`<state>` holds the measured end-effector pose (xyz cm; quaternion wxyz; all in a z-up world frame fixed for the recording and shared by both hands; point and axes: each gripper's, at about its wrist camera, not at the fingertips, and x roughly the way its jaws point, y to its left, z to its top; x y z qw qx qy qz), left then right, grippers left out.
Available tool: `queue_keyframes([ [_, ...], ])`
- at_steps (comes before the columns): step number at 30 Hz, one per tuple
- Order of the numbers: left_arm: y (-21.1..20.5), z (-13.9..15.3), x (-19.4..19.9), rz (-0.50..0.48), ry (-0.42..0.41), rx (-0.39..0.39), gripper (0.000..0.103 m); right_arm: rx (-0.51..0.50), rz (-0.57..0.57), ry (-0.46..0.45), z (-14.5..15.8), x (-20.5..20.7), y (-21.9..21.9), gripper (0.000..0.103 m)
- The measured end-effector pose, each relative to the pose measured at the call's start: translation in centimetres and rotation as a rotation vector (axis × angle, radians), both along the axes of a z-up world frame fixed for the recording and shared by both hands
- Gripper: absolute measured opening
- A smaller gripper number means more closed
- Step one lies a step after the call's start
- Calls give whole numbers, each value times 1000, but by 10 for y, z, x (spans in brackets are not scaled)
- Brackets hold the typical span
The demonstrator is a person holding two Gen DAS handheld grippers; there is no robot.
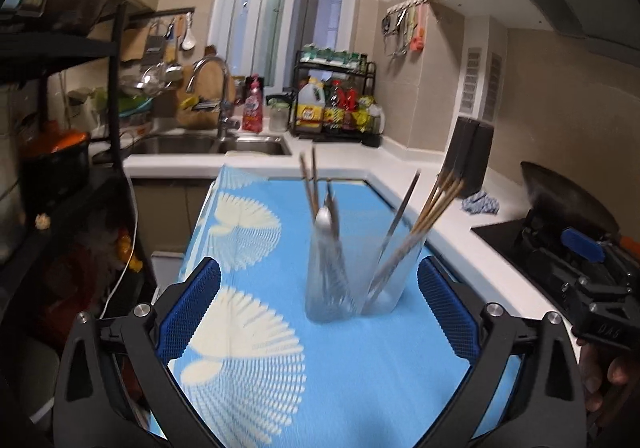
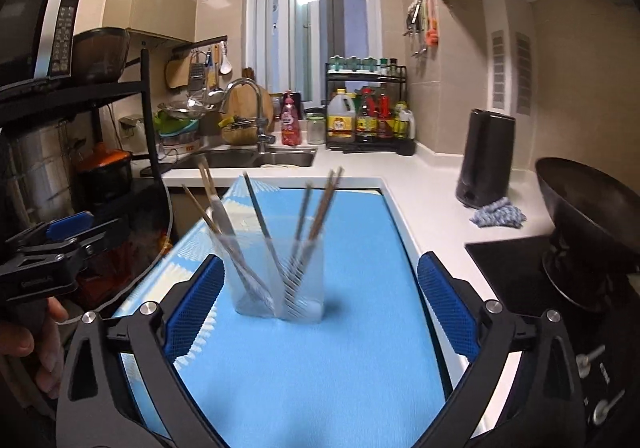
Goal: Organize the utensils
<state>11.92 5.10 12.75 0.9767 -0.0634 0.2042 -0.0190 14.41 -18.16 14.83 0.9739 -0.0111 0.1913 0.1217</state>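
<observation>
Two clear plastic holders are standing side by side, touching, on a blue patterned mat (image 2: 320, 368) that is covering the counter. The left holder (image 1: 328, 284) is keeping a metal spoon (image 1: 323, 217) and a few chopsticks; the right holder (image 1: 394, 272) is keeping a bundle of wooden chopsticks (image 1: 436, 203) fanning toward two o'clock, plus one dark metal utensil leaning beside them. Both views are motion-blurred, so finer sorting cannot be read.

The left gripper (image 1: 319, 312) is hanging released, its blue pads spread wide with nothing between them, with the holders sitting at its twelve o'clock. The right gripper (image 2: 320, 312) is likewise spread wide and carrying nothing, with the same holders at its twelve o'clock.

No loose utensils are showing on the mat. This is fitting either a sorting that is finishing, with everything already standing in a holder, or a mixed set waiting to be regrouped by kind. Any further move is calling for a narrow pinch on one thin handle without tipping the light holders.

The holders are looking thin-walled and transparent.
</observation>
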Motion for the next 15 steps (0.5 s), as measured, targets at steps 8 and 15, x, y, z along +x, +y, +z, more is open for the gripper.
queue_keyframes([
  [8,-13,-49,1,87,78,-2,96,16,-82,4,-54,7,-20,97],
  [15,-30,-65,-2,100,93,25,96,27,-76,32,-68,9,-19,97],
])
